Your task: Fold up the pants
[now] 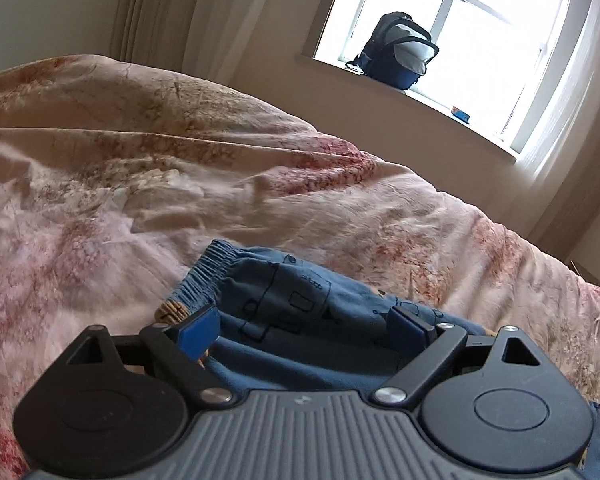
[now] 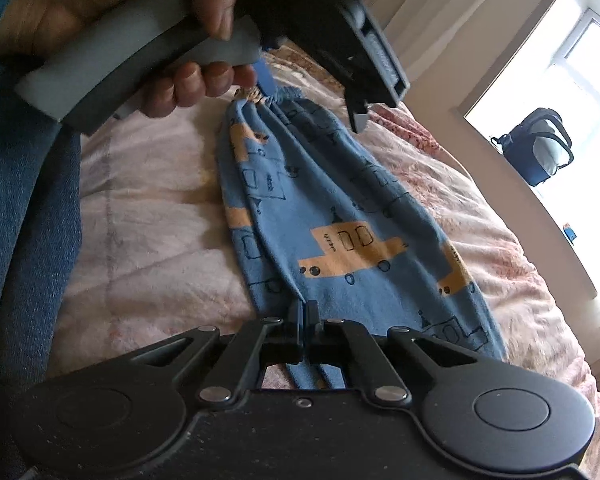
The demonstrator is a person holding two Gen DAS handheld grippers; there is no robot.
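Small blue pants (image 2: 340, 224) with orange boat prints lie stretched over the pink floral bed cover (image 2: 148, 232). My right gripper (image 2: 305, 312) is shut on the near end of the pants. My left gripper (image 1: 304, 324) is open, its blue pads (image 1: 198, 330) standing either side of the gathered elastic waistband (image 1: 208, 276), with the blue cloth between them. In the right wrist view the left gripper (image 2: 308, 80) shows from outside, held by a hand (image 2: 140, 8), over the waistband (image 2: 268, 98) at the far end.
The rumpled bed cover (image 1: 180, 168) fills the space around the pants. A dark backpack (image 1: 398, 50) stands on the window sill (image 1: 440, 100) beyond the bed, with a small blue box (image 1: 461, 113) beside it. Curtains hang at the wall.
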